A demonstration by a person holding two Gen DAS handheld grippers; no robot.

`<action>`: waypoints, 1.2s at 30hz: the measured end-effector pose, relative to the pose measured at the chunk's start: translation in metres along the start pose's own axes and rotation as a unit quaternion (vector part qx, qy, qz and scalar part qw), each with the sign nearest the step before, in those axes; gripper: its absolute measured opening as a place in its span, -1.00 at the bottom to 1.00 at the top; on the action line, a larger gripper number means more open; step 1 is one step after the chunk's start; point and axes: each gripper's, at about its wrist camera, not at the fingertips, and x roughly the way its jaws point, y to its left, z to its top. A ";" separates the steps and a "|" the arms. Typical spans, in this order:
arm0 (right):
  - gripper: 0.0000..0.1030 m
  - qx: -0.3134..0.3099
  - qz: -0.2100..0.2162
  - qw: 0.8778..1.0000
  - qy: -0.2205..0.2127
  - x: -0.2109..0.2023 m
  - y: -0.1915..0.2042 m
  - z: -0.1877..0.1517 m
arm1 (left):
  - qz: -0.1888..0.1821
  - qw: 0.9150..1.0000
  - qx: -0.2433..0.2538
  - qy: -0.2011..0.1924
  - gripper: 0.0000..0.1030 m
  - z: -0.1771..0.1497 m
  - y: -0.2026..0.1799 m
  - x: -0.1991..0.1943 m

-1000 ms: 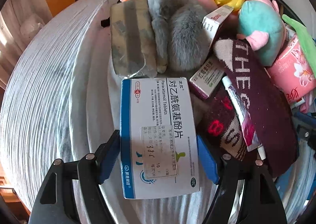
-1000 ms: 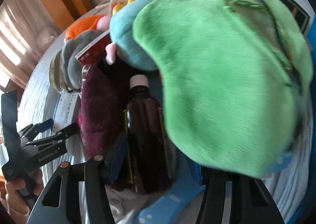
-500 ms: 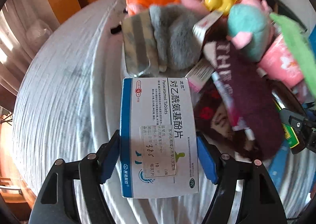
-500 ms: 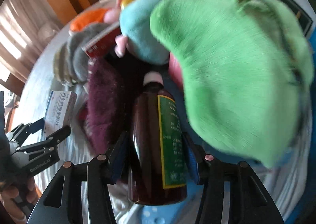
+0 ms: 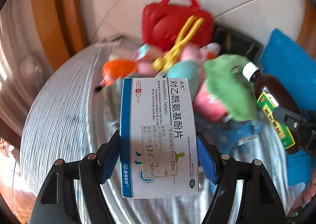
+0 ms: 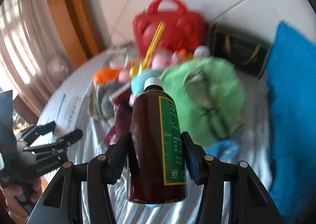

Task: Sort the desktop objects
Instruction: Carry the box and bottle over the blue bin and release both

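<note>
Nearest in the left wrist view, the left gripper (image 5: 159,156) is clamped on a white-and-blue tablet box (image 5: 158,137): its two blue pads press the box's long sides, jaws set fairly wide to span it, and the box stands clear above the white striped cloth (image 5: 59,117) covering the table. In the right wrist view, the right gripper (image 6: 156,156) is closed on one brown medicine bottle (image 6: 154,141) with a green label and a white cap, a pad against each flank of the bottle, cap pointing away from the camera and the bottle lifted off the cloth. The same bottle appears at the right edge of the left view, and the left gripper with its box shows at the left edge of the right view, held by a hand (image 6: 17,194). Just beyond the held things lies a blurred heap on the cloth: one green cloth item (image 6: 207,101), one teal plush (image 6: 138,83), one grey furry piece (image 6: 104,97), one orange item (image 5: 118,68), and one yellow clip (image 5: 177,46). Farther back stands one red basket with a handle (image 6: 169,26), with a dark box (image 6: 239,48) beside it. A blue cushion (image 6: 292,105) stands along the right side.
</note>
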 end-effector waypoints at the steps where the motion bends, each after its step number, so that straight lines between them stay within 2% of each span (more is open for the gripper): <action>1: 0.00 0.005 -0.004 1.000 -0.014 -0.014 -0.006 0.001 | -0.011 1.000 0.009 -0.011 0.39 0.006 -0.006 -0.009; 3: 0.00 0.016 -0.019 0.999 -0.048 -0.044 -0.014 0.004 | -0.032 0.999 0.024 -0.026 0.39 0.017 -0.012 -0.023; 9: 0.00 0.049 -0.076 0.987 -0.134 -0.136 -0.047 0.003 | -0.090 0.990 0.085 -0.074 0.39 0.036 -0.079 -0.060; 14: 0.00 0.082 -0.120 0.972 -0.183 -0.204 -0.087 -0.003 | -0.148 0.973 0.135 -0.114 0.39 0.052 -0.151 -0.096; 18: 0.00 0.102 -0.166 0.960 -0.200 -0.250 -0.134 -0.007 | -0.189 0.959 0.161 -0.133 0.39 0.071 -0.215 -0.118; 21: 0.00 0.111 -0.199 0.953 -0.199 -0.275 -0.169 -0.003 | -0.217 0.950 0.178 -0.140 0.39 0.087 -0.269 -0.132; 25: 0.00 0.136 -0.210 0.952 -0.178 -0.292 -0.229 0.006 | -0.242 0.942 0.197 -0.123 0.39 0.103 -0.340 -0.139; 29: 0.00 0.160 -0.222 0.952 -0.139 -0.289 -0.290 0.009 | -0.239 0.943 0.216 -0.077 0.39 0.112 -0.403 -0.120; 33: 0.00 0.192 -0.234 0.948 -0.096 -0.275 -0.346 -0.004 | -0.211 0.950 0.229 -0.022 0.38 0.114 -0.462 -0.084; 36: 0.00 0.209 -0.251 0.943 -0.066 -0.256 -0.380 -0.011 | -0.184 0.954 0.236 0.015 0.38 0.114 -0.491 -0.052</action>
